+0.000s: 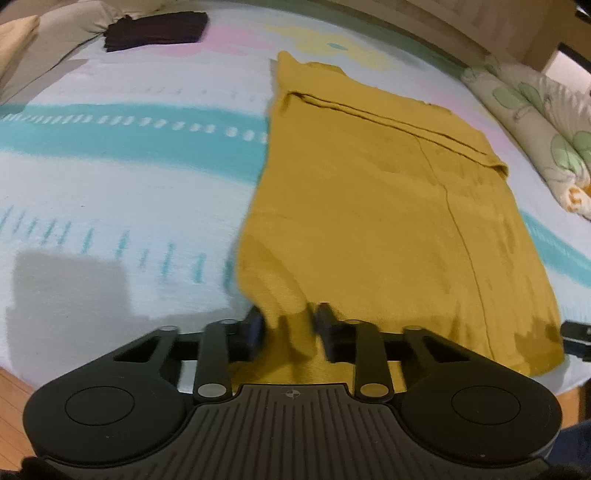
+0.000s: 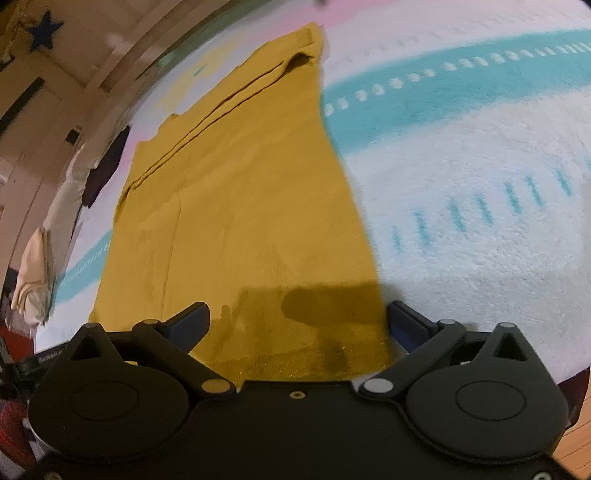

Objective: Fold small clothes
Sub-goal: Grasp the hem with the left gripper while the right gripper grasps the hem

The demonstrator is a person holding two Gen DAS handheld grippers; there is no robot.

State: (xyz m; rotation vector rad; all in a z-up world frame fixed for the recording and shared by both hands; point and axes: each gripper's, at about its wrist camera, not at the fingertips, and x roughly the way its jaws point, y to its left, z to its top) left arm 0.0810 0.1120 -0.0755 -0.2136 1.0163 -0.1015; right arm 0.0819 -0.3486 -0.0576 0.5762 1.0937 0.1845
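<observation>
We see a mustard knit garment (image 1: 373,206) lying flat on a fleecy blanket (image 1: 110,192), white with teal bands and dashes and pink and yellow patches. The garment is a long panel with straight side edges, a stitched seam running down it and a folded band across its far end, toward 12 o'clock. Its near hem comes up to both grippers.

Our left gripper (image 1: 286,325) has its jaws nearly closed, pinching a raised tuck of cloth at the hem's left corner. Our right gripper (image 2: 297,317) stands wide open, its fingers (image 2: 192,319) straddling the hem's right part without gripping; its tip shows at 3 o'clock in the left view.

Bare blanket spreads wide toward 9 o'clock in the left view. A dark folded cloth (image 1: 155,29) lies at 11 o'clock, well apart, and a leaf-print pillow (image 1: 535,125) borders the blanket at 2 o'clock
</observation>
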